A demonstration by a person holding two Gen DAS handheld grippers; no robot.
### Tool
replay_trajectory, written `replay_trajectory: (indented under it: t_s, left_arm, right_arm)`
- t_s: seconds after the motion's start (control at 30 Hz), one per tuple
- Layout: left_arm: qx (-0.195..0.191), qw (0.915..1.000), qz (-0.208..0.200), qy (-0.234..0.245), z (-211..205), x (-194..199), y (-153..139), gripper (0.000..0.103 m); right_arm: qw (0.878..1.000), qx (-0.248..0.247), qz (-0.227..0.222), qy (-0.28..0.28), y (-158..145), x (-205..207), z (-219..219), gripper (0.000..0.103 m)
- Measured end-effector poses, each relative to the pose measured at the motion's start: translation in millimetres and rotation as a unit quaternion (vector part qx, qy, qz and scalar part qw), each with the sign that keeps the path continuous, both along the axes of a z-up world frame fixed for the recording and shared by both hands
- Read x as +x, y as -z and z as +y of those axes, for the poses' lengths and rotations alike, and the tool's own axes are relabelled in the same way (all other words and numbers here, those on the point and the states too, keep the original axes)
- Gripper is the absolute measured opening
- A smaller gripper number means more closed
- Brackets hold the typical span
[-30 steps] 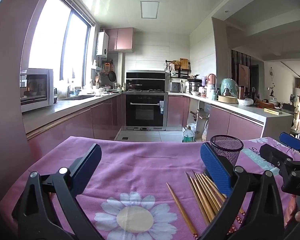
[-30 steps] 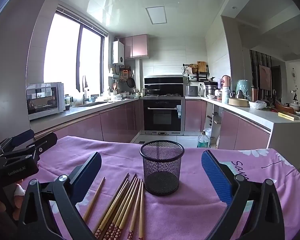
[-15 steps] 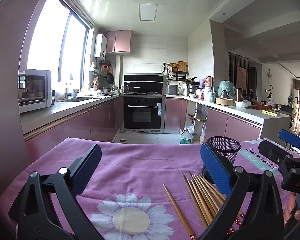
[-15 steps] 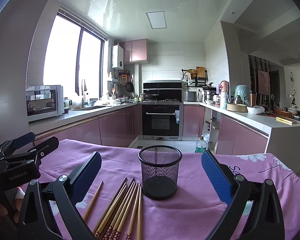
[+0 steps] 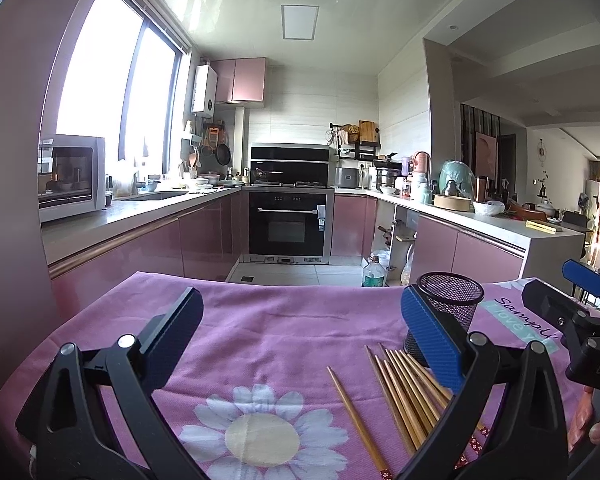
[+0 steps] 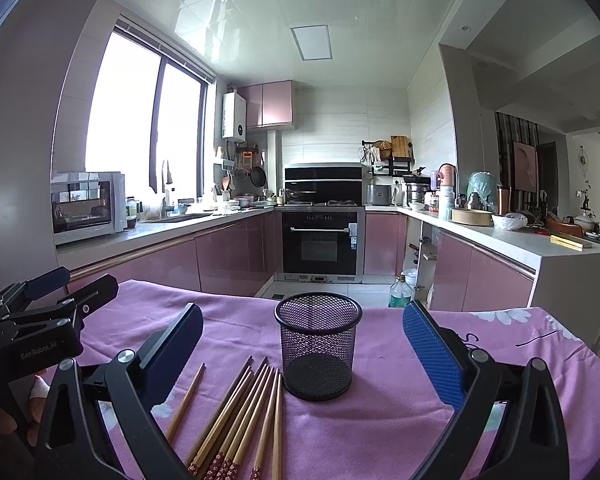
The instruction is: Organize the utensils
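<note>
A: What is sitting on the table right now?

B: A black mesh cup (image 6: 318, 350) is standing upright on the pink cloth (image 6: 400, 412), and a bunch of chopsticks (image 6: 239, 416) is lying flat just to its left, with their tips pointing toward the cup and their patterned ends toward the camera. One chopstick (image 6: 184, 402) is lying apart from the bunch, further left.

A: How is the right gripper (image 6: 300, 344) looking?

B: Its jaws are standing wide apart, holding nothing. It is hovering above the cloth, and the cup is showing between its blue pads (image 6: 432, 354).

A: And the left gripper (image 5: 300, 332)?

B: It is spread wide too, gripping nothing. It is hanging over the cloth, over the daisy print (image 5: 261, 430). From its camera the chopsticks (image 5: 408, 392) are lying at the right, partly behind its right finger (image 5: 432, 340), and the cup (image 5: 452, 304) is peeking out behind that same finger. The single chopstick (image 5: 356, 418) is lying just left of the bunch.

A: Are the two grippers seeing each other?

B: Yes. The right gripper (image 5: 580, 304) is showing at the right edge of the left view, and the left gripper (image 6: 51, 296) is showing at the left edge of the right view, with a hand (image 6: 3, 420) below it.

A: Is the cup holding anything?

B: I am seeing only its dark mesh floor.
</note>
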State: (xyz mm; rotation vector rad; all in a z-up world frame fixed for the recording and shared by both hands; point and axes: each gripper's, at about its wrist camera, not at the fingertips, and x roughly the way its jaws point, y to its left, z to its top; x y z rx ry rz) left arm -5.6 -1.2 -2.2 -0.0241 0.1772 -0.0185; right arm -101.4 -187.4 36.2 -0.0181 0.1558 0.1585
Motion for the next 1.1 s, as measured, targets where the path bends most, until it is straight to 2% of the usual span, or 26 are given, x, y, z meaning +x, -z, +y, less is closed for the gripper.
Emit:
replay_trajectory:
  t_s: [1.1]
  left_arm:
    - [0.000,1.0000,0.001,0.001,-3.7,-1.8,-1.2,0.097]
  right_arm:
    - [1.000,0.007,0.010,-0.001,3.3,5.6,-1.1,0.097]
